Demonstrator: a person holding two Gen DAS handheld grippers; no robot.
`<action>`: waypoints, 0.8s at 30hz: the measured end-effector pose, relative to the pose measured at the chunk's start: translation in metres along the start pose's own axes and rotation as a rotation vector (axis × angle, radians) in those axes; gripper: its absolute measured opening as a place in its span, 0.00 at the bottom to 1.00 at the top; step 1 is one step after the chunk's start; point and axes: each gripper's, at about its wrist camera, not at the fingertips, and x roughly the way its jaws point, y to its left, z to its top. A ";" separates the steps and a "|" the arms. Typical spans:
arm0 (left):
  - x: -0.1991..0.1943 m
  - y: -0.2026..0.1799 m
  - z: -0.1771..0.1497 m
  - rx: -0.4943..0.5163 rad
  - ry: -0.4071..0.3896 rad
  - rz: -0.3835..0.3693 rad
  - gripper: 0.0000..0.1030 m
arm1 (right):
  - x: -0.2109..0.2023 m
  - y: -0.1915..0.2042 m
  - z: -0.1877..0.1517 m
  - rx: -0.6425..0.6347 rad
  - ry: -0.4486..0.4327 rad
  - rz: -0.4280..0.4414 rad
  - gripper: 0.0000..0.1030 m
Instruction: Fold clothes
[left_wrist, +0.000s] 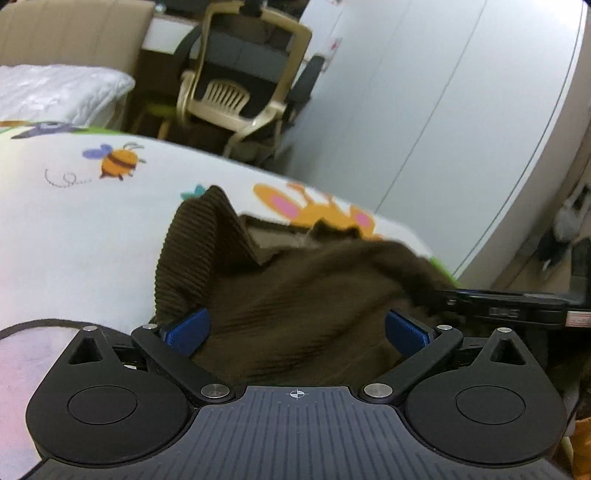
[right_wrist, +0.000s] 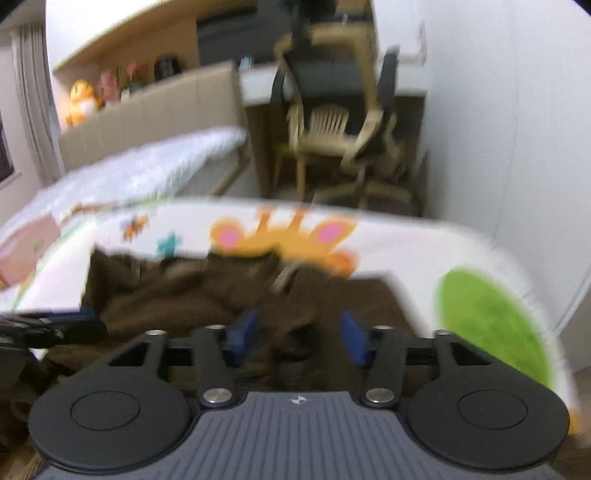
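Nearest the left wrist camera is the left gripper (left_wrist: 297, 330), its blue fingers (left_wrist: 188, 330) spread as wide as they go. The brown garment (left_wrist: 295, 295) lies between them, but the pads do not press on it, so nothing is held there.

The garment is a dark brown ribbed knit, bunched into a heap on the bed (left_wrist: 74, 229), which is covered by a white sheet printed with a bee (left_wrist: 116, 160) and orange animals. Taking the bee as landmark, the heap lies to its right and nearer the camera. One ribbed flap stands up on the heap's bee side, the side of the left finger.

In the right wrist view the picture is blurred. The right gripper (right_wrist: 299, 338) is about half open over the same cloth, and I see no fold caught between its fingers (right_wrist: 243, 336) — it seems to hold nothing.

My judgement: the knit is soft, light and limp; it will sag and stretch, not slip. It is not fragile. A pinch in the middle would lift only a lump. Better to take a ribbed edge or hem — the standing flap is the easiest place — with one gripper at each end of that edge.
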 end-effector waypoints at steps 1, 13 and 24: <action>-0.001 0.002 0.000 -0.007 -0.001 -0.002 1.00 | -0.019 -0.013 0.002 0.029 -0.031 -0.020 0.66; -0.004 0.013 -0.004 -0.061 -0.024 -0.043 1.00 | -0.120 -0.173 -0.111 0.807 -0.006 -0.178 0.66; -0.007 0.032 0.028 -0.147 -0.043 -0.004 1.00 | -0.049 -0.121 -0.044 0.537 -0.011 -0.089 0.17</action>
